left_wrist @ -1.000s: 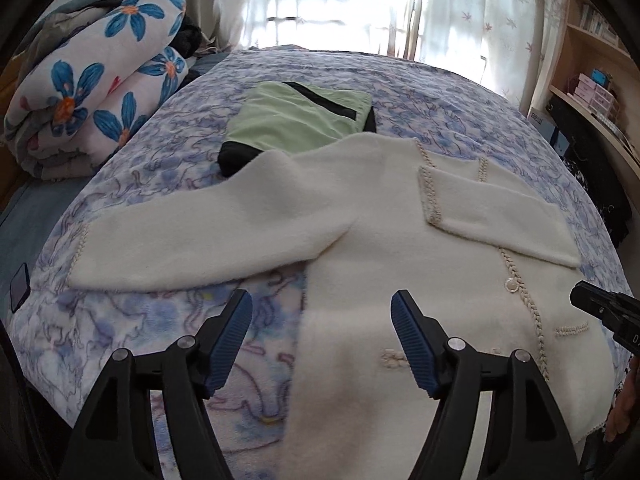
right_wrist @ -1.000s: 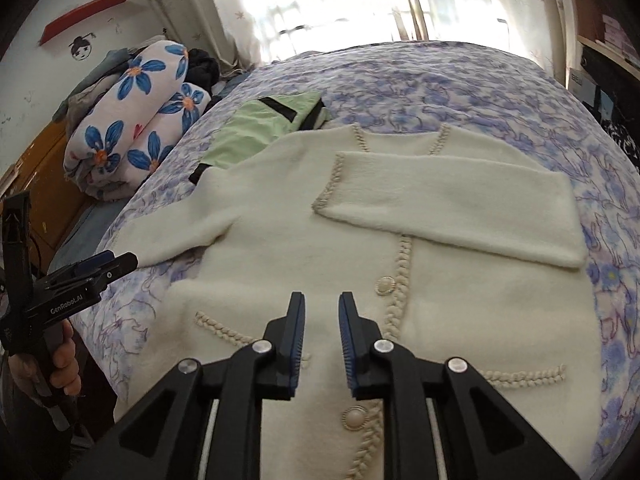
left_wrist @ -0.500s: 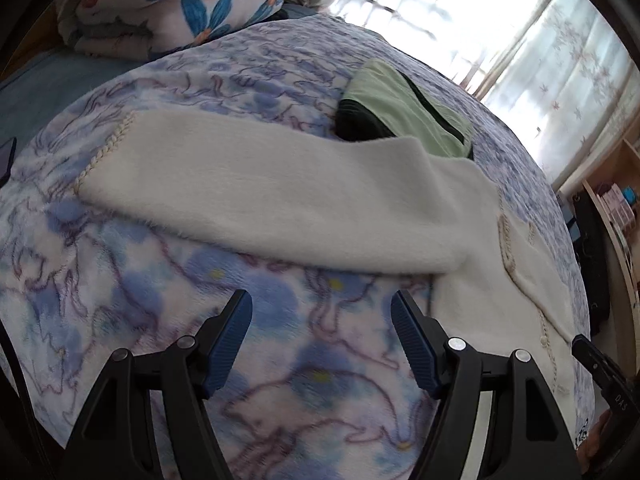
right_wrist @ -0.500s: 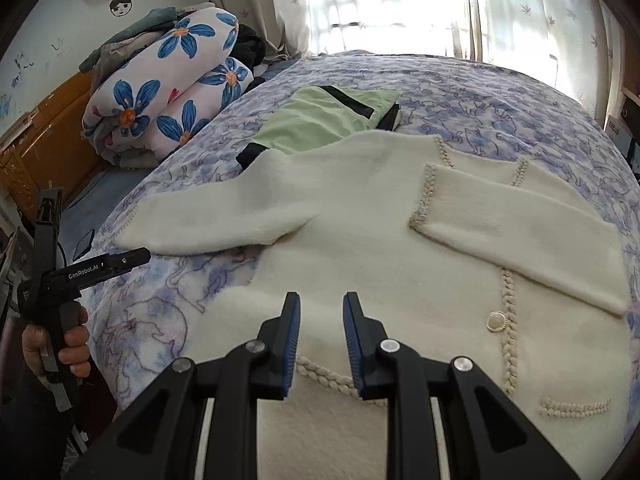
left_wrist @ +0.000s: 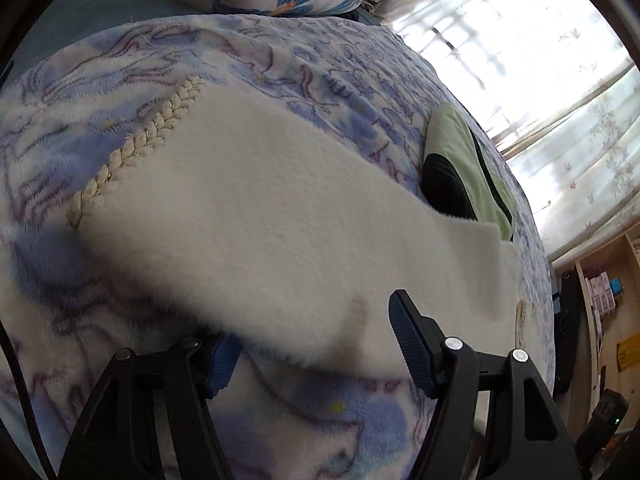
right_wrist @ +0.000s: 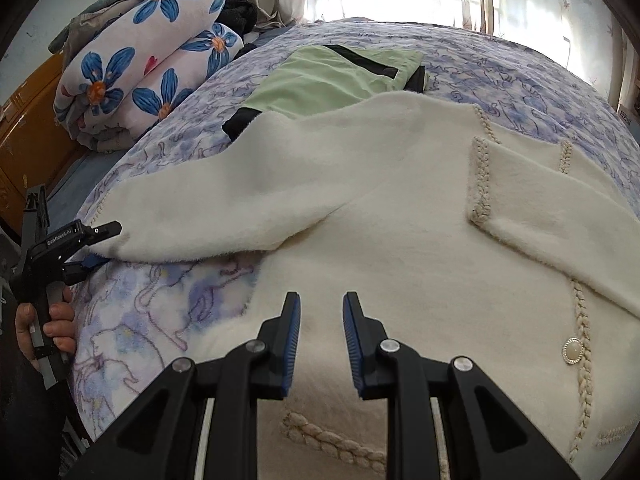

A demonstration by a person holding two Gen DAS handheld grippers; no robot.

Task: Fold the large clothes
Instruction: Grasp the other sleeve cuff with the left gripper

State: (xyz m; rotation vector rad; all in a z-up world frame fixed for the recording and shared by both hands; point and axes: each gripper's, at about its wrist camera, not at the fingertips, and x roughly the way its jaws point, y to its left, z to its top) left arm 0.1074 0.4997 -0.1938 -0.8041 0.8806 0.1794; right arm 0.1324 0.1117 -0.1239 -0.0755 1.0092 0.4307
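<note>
Blankets (right_wrist: pixel 144 68) and green garment (right_wrist: pixel 320 80) flank cardigan (right_wrist: pixel 400 220).

Fuzzy cream knit cardigan (right_wrist: pixel 400 240) (braided trim), plush fleece blanket (right_wrist: pixel 160 320), matt blk plastic gripper (right_wrist: pixel 320 336)

Bed with blue-lilac floral fleece cover (right_wrist: pixel 168 312): bare strip along near-left edge, between the cream fluffy cardigan's (right_wrist: pixel 400 248) spread sleeve and hem, passable. Left gripper (right_wrist: pixel 102 246) already sits at that edge, sleeve edge between its jaws, which have just been closing. Folded pale-green garment with black trim (right_wrist: pixel 328 80) blocks the middle toward the far edge. Rolled white quilt with blue flowers (right_wrist: pixel 148 68) crowds the far-left side. Far-right bed corner bare.
</note>
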